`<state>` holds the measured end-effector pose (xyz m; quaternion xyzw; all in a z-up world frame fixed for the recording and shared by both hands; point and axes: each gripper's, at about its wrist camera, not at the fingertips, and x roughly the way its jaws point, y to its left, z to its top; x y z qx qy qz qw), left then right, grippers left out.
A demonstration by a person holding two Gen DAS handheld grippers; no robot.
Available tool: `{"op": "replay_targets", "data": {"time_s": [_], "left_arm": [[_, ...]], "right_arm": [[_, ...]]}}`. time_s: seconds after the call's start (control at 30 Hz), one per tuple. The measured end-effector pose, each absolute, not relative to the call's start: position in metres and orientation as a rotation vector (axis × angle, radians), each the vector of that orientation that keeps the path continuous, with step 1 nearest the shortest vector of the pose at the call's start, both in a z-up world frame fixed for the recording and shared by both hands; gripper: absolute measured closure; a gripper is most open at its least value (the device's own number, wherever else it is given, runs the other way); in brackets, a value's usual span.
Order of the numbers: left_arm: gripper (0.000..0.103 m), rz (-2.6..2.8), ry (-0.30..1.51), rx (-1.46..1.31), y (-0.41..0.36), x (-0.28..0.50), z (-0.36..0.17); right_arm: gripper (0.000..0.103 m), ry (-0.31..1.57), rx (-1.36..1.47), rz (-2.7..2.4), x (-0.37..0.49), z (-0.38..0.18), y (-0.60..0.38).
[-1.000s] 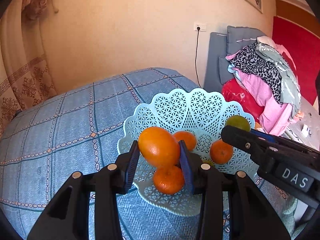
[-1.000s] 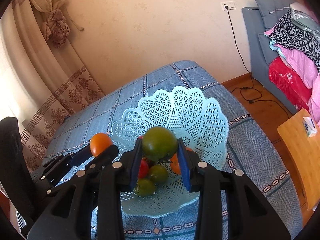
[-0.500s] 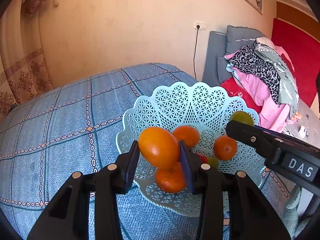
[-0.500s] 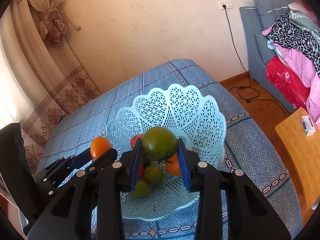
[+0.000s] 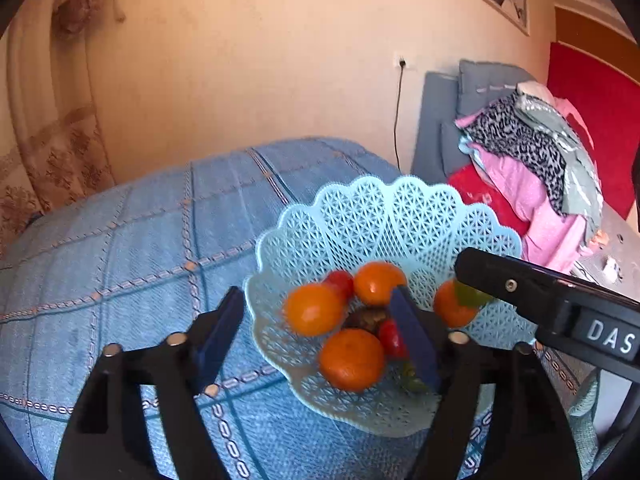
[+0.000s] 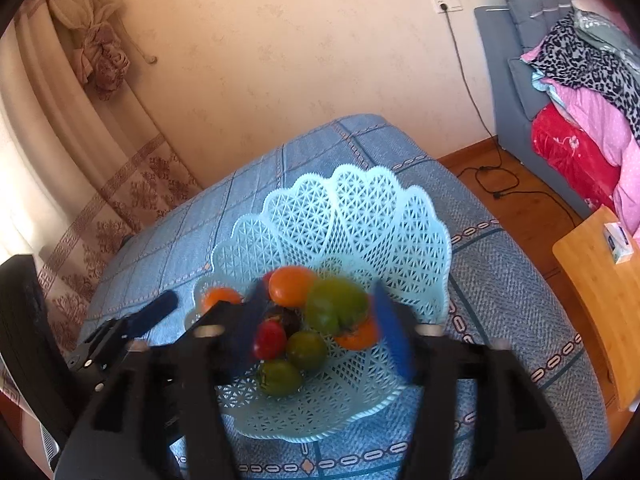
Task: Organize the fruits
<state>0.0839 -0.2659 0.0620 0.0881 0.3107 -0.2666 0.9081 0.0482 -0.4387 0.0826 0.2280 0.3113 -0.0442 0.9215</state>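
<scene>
Blue-cloth worktop (image 5: 120, 248) w/ lattice basket (image 6: 360, 216): both tools spread, left tool (image 5: 316, 336), right tool (image 6: 320, 328); blurred fruit, dark piece (image 5: 366, 318) unclear.

Warm daylight fills both views, brightest at nine o'clock in the right wrist view, where the curtain (image 6: 60, 128) is washed out to near white. The wall (image 5: 260, 72) takes an even peach cast. Fisheye distortion bends the edges and leaves black corners. Motion blur smears the fruits (image 6: 336, 304) and the right gripper (image 6: 320, 328) (its blue pads most of all); the left view looks softer throughout.
</scene>
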Motion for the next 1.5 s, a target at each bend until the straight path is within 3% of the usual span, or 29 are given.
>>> {"op": "replay_targets", "data": {"time_s": [0.27, 0.37, 0.63, 0.83, 0.9, 1.07, 1.5], "left_arm": [[0.020, -0.516, 0.639, 0.155, -0.256, 0.091, 0.064], [0.014, -0.494, 0.626, 0.160, -0.252, 0.091, 0.065], [0.011, -0.436, 0.582, 0.174, -0.240, 0.087, 0.074], [0.005, -0.396, 0.538, 0.195, -0.236, 0.082, 0.082], [0.005, -0.397, 0.529, 0.195, -0.235, 0.081, 0.085], [0.005, -0.388, 0.497, 0.216, -0.233, 0.073, 0.092], [0.005, -0.355, 0.501, 0.229, -0.229, 0.065, 0.095]], "right_arm": [[0.039, 0.611, 0.471, -0.094, 0.041, 0.090, -0.441], [0.038, 0.600, 0.472, -0.095, 0.039, 0.094, -0.443], [0.029, 0.564, 0.464, -0.105, 0.031, 0.105, -0.446], [0.018, 0.521, 0.422, -0.115, 0.023, 0.117, -0.441], [0.009, 0.507, 0.400, -0.118, 0.019, 0.120, -0.438], [0.005, 0.508, 0.352, -0.131, 0.014, 0.121, -0.434], [0.005, 0.549, 0.289, -0.168, 0.005, 0.098, -0.434]]}}
